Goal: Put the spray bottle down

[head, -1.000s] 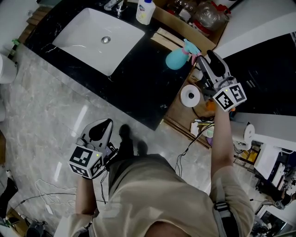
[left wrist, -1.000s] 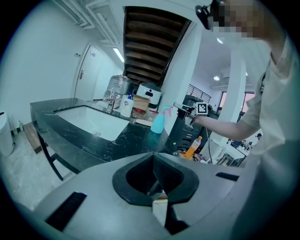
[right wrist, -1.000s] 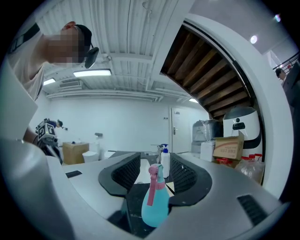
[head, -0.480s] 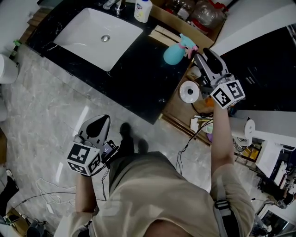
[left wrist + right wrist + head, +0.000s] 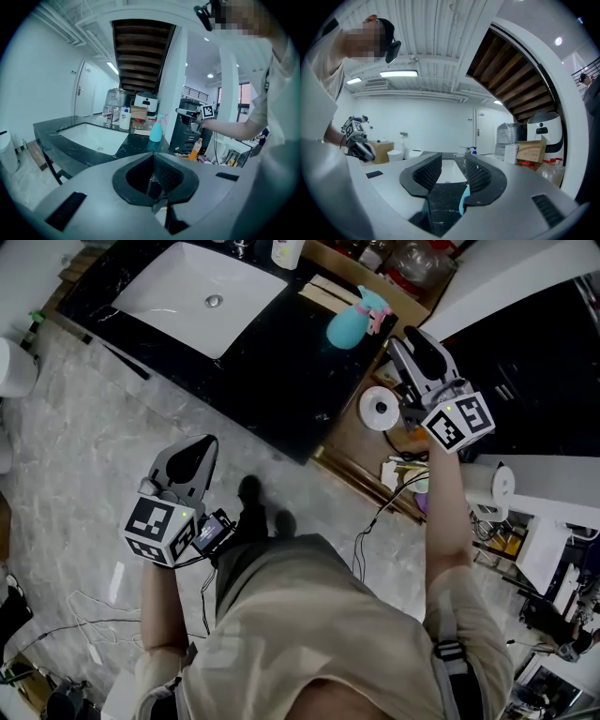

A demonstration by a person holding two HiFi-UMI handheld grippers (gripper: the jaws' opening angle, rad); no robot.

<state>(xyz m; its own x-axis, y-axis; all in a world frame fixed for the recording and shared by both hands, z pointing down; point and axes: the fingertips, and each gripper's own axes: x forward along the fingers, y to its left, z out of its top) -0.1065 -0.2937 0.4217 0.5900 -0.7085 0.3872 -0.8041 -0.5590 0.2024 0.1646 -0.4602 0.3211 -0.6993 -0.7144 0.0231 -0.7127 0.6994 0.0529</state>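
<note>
The spray bottle (image 5: 349, 324), turquoise with a pink trigger, stands upright on the right end of the black counter (image 5: 272, 371); it also shows in the left gripper view (image 5: 156, 129). My right gripper (image 5: 401, 341) hovers just right of the bottle, apart from it. Its jaws (image 5: 453, 164) are closing and nothing is between the pads; only counter and sink show through the gap, with a turquoise sliver low beside the right pad. My left gripper (image 5: 190, 460) hangs over the marble floor in front of the counter, with its jaws (image 5: 153, 161) together and empty.
A white sink (image 5: 202, 296) is set in the counter, with a white bottle (image 5: 284, 249) behind it. Right of the counter a low wooden shelf holds a white roll (image 5: 380, 409) and an orange bottle (image 5: 196, 147). Cables lie on the floor (image 5: 84, 615).
My right gripper has drawn back a little from the spray bottle, which stays standing on the counter. The left gripper has risen slightly.
</note>
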